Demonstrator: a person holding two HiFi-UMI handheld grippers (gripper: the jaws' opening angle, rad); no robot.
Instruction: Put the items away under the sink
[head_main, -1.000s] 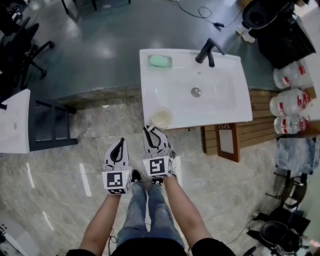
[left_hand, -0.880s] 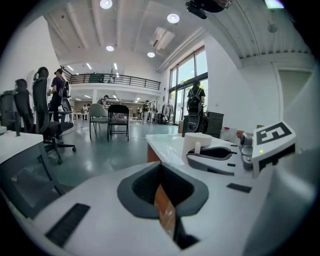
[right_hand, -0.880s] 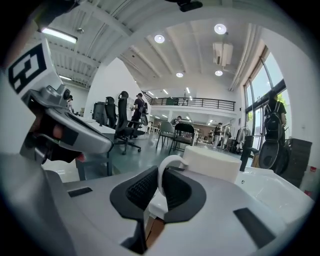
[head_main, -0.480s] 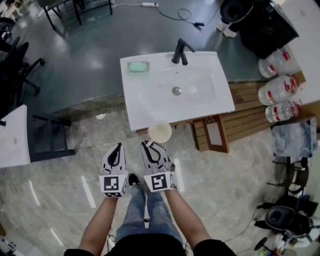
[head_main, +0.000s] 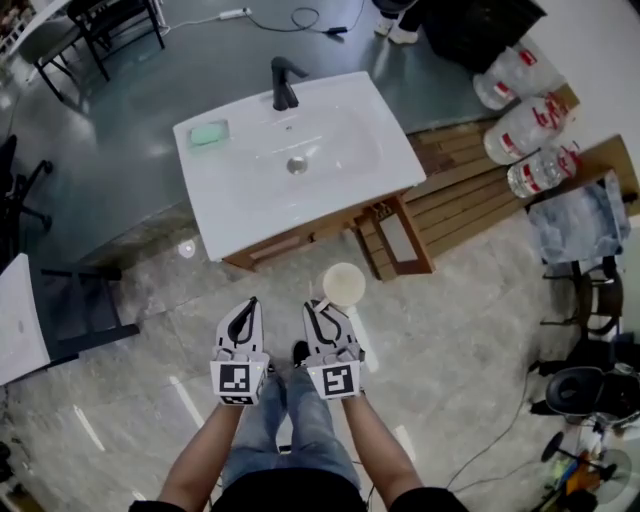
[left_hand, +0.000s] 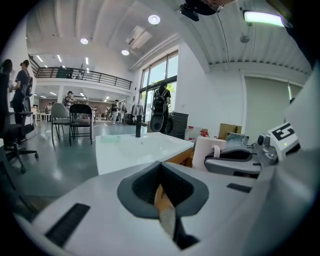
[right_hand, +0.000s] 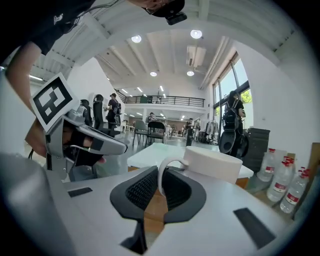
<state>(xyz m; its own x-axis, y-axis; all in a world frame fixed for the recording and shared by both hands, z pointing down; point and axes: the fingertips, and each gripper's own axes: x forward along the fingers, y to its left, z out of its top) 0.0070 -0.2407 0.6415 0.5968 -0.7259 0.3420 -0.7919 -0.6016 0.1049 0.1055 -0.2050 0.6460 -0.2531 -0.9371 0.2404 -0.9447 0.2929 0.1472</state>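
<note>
A white mug (head_main: 343, 284) hangs over the floor in front of the sink cabinet, and my right gripper (head_main: 322, 308) is shut on its handle. In the right gripper view the thin handle sits between the dark pads (right_hand: 145, 190) and the mug's body (right_hand: 212, 162) juts out beyond the right gripper (right_hand: 159, 181). My left gripper (head_main: 243, 318) is beside it on the left, shut and holding nothing. The left gripper view shows the left gripper (left_hand: 161, 181) with its jaws together, and the mug (left_hand: 207, 152) to its right. The white sink (head_main: 330, 170) stands ahead on a wooden cabinet (head_main: 290, 243).
The cabinet's door (head_main: 396, 240) stands open at the sink's right. On the sink top are a black faucet (head_main: 284, 82) and a green soap (head_main: 208, 134). A wooden pallet (head_main: 470, 195) with large water bottles (head_main: 525, 130) lies to the right. A black frame (head_main: 70, 300) stands at the left.
The mug has come off the sink's front edge, carried back by the right gripper, and now hangs over the floor. Both grippers have drawn away from the sink, which now sits further off.
</note>
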